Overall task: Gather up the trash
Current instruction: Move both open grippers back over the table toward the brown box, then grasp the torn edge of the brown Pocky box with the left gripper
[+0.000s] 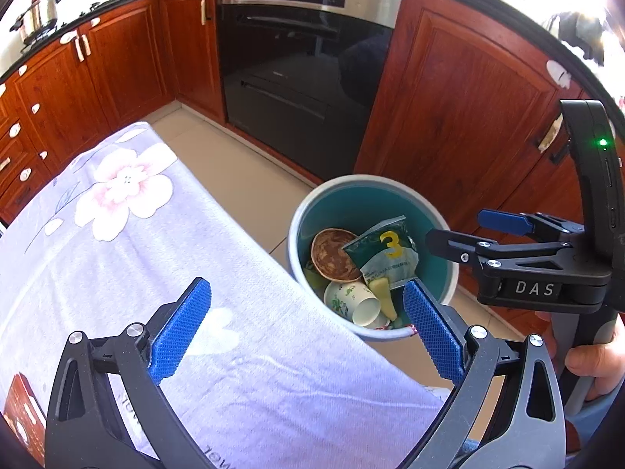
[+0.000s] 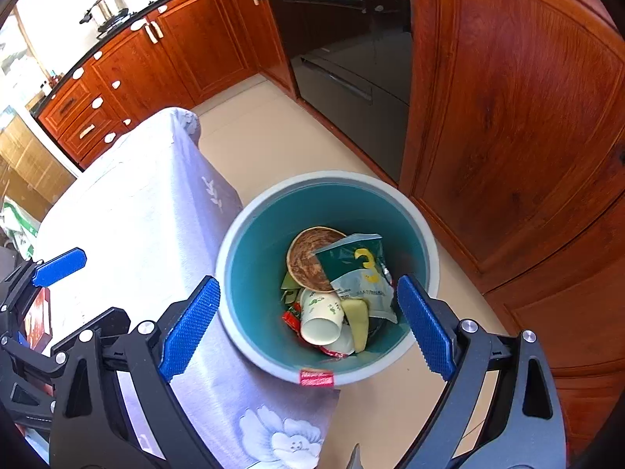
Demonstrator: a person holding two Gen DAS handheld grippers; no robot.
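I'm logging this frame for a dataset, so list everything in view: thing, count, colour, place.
Bin: one, grey rim, teal inside, on the floor beside the table.
Brown bowl: one, in the bin, tilted.
Green packet: one, yellow "3", in the bin, overlapping the bowl.
Paper cup: one, white with green print, on its side in the bin.
Red wrappers: small scraps, in the bin; count unclear.
Tablecloth: one, lilac with flowers, covering the table.
Red box: one, at the table's near left edge.
Oven: one, black, built into red-brown cabinets.
Pots: two, steel, on the hob.
Left gripper: open, empty, over the table edge.
Right gripper: open, empty, above the bin.
Hand: one, holding the right gripper's handle.
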